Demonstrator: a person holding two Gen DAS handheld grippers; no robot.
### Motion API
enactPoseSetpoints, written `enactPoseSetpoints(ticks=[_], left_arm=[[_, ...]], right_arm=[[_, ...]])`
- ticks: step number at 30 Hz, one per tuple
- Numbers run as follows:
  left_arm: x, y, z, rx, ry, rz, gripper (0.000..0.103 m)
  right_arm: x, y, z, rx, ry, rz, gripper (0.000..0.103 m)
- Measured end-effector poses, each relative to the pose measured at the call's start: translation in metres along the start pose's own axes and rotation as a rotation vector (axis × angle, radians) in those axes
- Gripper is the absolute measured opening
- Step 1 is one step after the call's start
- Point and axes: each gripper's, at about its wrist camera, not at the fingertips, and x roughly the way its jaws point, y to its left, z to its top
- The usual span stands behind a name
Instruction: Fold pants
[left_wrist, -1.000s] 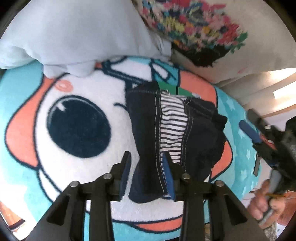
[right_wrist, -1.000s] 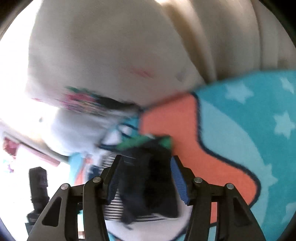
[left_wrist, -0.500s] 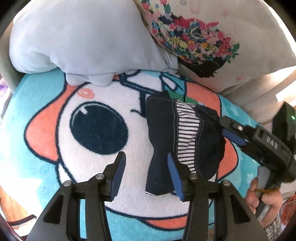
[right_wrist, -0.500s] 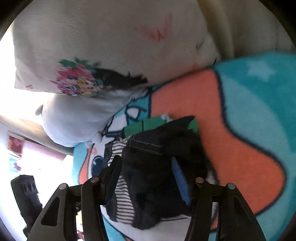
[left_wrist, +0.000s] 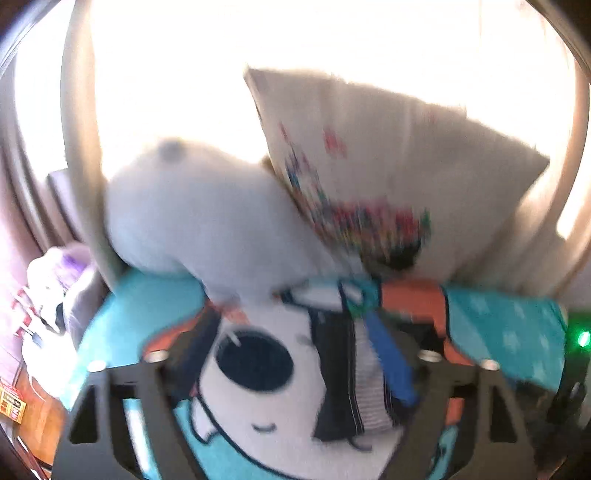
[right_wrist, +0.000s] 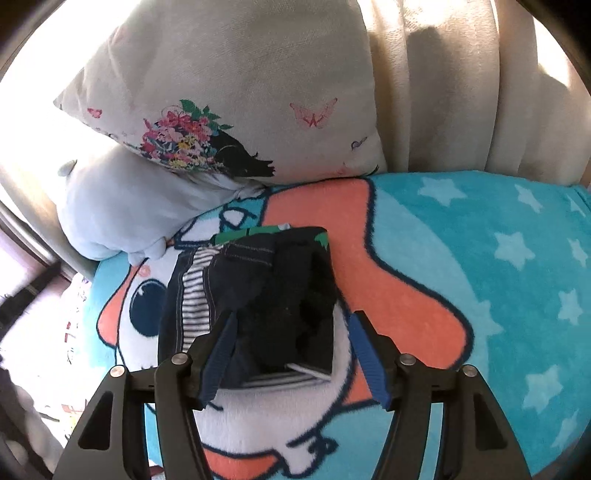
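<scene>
The dark navy pants with a striped lining lie folded in a compact bundle on a cartoon blanket. My right gripper is open just above the bundle's near edge, its blue pads to either side, gripping nothing. In the blurred left wrist view the pants lie ahead on the blanket. My left gripper is open wide and empty, pulled back from the bundle.
A floral cushion and a pale blue plush pillow lean at the back of the blanket against a beige sofa back. The cushion and pillow show in the left view too.
The left gripper has let go of the pants, opened wider, pulled back and tilted up. The right gripper has drawn back from the bundle, which now lies flat.
</scene>
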Motion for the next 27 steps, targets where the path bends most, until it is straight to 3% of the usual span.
enactPoseSetpoints(ticks=[3,6,9,14,19,27], left_arm=[[-0.029,0.000,0.013,-0.001,-0.128,0.052,0.103],[-0.036,-0.006,0.012,0.028,-0.167,0.115,0.103],[-0.021,-0.013,0.004,0.069,-0.098,0.104,0.103],[0.012,-0.020,-0.017,0.106,0.119,0.054,0.103],[0.037,-0.020,-0.036,0.102,0.266,0.017,0.103],[0.047,-0.022,-0.045,0.100,0.326,-0.004,0.103]], right_arm=[[-0.005,0.006,-0.003,-0.021,-0.012,0.000,0.068],[-0.009,0.015,-0.006,-0.066,-0.022,-0.008,0.070],[-0.006,0.023,-0.009,-0.106,-0.013,-0.013,0.071],[0.004,0.029,-0.014,-0.128,0.024,-0.026,0.072],[0.016,0.028,-0.019,-0.134,0.067,-0.061,0.072],[0.030,0.024,-0.022,-0.139,0.107,-0.106,0.073]])
